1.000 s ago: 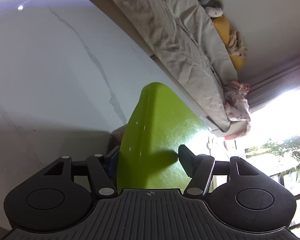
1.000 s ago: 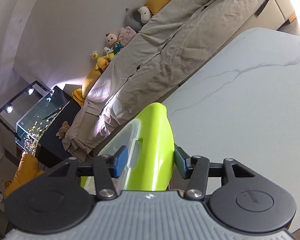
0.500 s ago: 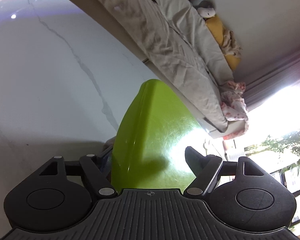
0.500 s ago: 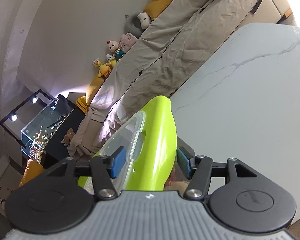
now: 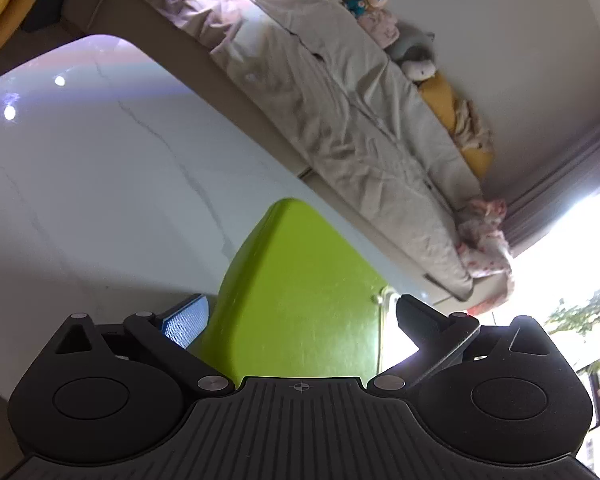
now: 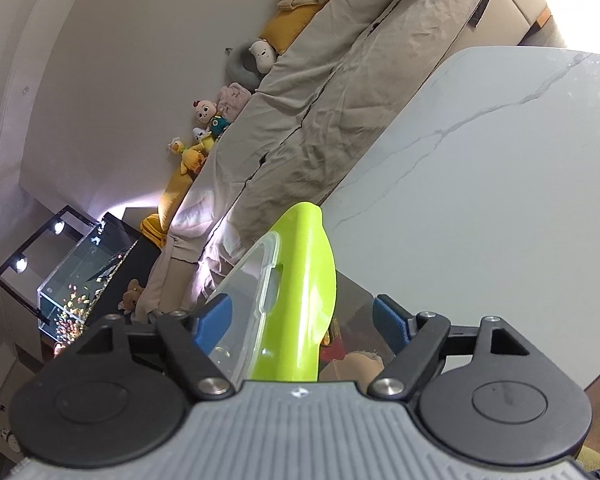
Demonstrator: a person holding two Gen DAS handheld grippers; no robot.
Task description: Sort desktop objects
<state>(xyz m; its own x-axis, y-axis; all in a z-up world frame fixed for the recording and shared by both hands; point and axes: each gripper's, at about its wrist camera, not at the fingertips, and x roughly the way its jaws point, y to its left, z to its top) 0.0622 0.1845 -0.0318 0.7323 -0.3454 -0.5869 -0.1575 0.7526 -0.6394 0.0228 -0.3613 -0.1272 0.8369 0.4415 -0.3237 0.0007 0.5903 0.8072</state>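
Observation:
A lime-green box lid with a clear plastic panel stands between the fingers of both grippers, over a white marble table. My left gripper is open; its fingers stand apart from the lid on both sides. My right gripper is open too, its blue pads clear of the lid's green rim. Below the lid in the right wrist view, some red and tan items show, too hidden to name.
A sofa under a beige cover runs along the table's far side, with plush toys against the wall. A lit fish tank stands at the left. A bright window is at the right.
Both grippers have opened wider around the green lid. Both cameras have tilted, so more of the sofa and the wall is in view.

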